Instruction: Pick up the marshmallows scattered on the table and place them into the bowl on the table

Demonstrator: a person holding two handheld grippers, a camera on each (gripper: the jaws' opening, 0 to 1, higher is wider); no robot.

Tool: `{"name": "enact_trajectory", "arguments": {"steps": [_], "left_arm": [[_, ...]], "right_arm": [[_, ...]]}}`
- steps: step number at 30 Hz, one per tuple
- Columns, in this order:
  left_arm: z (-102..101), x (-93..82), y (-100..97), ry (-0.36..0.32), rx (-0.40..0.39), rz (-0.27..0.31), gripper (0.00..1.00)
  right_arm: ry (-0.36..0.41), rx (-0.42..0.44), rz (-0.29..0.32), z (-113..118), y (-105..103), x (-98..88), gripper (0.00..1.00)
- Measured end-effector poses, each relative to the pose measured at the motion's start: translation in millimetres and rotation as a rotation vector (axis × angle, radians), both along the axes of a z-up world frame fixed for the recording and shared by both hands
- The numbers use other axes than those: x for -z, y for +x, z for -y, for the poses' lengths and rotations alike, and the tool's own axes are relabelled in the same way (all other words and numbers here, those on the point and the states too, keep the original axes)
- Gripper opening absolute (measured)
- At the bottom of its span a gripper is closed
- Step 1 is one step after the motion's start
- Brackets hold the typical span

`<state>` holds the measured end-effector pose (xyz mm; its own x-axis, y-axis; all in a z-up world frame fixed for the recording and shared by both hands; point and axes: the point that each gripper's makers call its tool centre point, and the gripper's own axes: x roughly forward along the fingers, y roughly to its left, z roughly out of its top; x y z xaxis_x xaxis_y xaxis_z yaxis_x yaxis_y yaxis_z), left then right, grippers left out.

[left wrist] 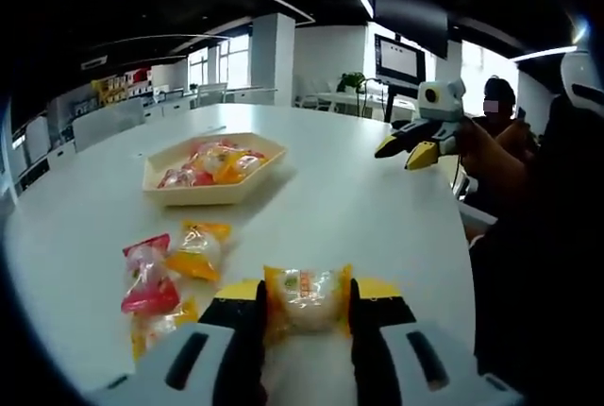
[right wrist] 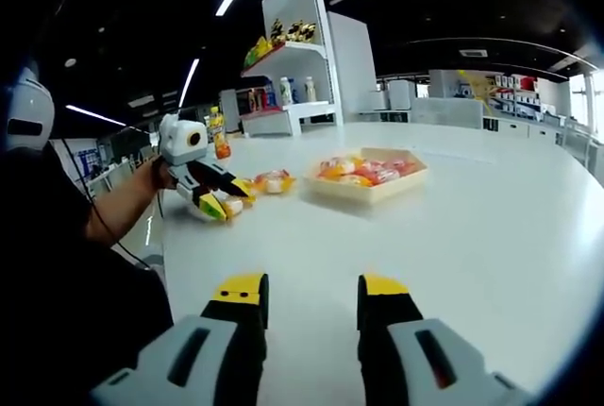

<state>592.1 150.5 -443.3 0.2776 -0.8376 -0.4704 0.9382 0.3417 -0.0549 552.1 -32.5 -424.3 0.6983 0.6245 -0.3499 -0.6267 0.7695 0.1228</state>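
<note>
White laminate covers the big round table [left wrist: 359, 208], and everything here sits in relation to the bowl [left wrist: 213, 176], a shallow cream hexagonal dish set near the table's middle. It already holds a heap of wrapped marshmallows in red, orange and yellow [left wrist: 215, 160].

Behind the bowl, off the table, a tall white shelf [right wrist: 294, 57] carries bottles and packets. A person's arm [right wrist: 118, 208] reaches in from the table's edge.

The left gripper [left wrist: 307, 316] is on the near side of the bowl, its jaws clenched on a yellow-wrapped marshmallow [left wrist: 307, 297] held just above the tabletop. The right gripper [right wrist: 311, 307] hangs over bare table some way from the bowl, jaws parted with nothing between them; in the left gripper view it shows raised, well to the bowl's right [left wrist: 420, 148].

Loose marshmallows lie between the bowl and the left gripper: a red one [left wrist: 148, 274], an orange one [left wrist: 198, 250] touching it, and another yellow one [left wrist: 160, 323] just beside the left jaw.
</note>
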Motion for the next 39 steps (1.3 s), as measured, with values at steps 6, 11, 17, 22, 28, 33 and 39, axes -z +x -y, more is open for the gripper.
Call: {"name": "enact_trajectory", "arguments": {"steps": [6,11,17,22,28,33,39], "left_arm": [[-0.6,-0.9,-2.1,0.016,0.007,0.022,0.3],[-0.5,-1.0,-1.6,0.02,0.011,0.029,0.29],[-1.2,-1.0,-0.8,0.011,0.005,0.022,0.29],[-2.8,-2.8,-0.1,0.006,0.009,0.031,0.29],[-5.8,-11.8,5.1,-0.019,0.005,0.064,0.29],[-7.6,-12.3,6.8,-0.019,0.003,0.067,0.29],[-4.1,-21.3,6.9,-0.058,0.022,0.102,0.3]], "right_arm": [[0.0,0.001,0.002,1.0,-0.2,-0.9,0.37],[0.001,-0.004,0.014,0.2,-0.4,-4.2,0.37],[-0.004,-0.008,0.003,-0.1,-1.0,-0.7,0.37],[-0.001,-0.008,0.003,0.0,-0.5,-0.7,0.37],[-0.001,-0.007,0.002,0.6,0.3,-0.7,0.37],[-0.002,-0.009,0.001,0.5,0.3,0.2,0.37],[-0.002,-0.009,0.0,1.1,0.7,0.0,0.37]]}}
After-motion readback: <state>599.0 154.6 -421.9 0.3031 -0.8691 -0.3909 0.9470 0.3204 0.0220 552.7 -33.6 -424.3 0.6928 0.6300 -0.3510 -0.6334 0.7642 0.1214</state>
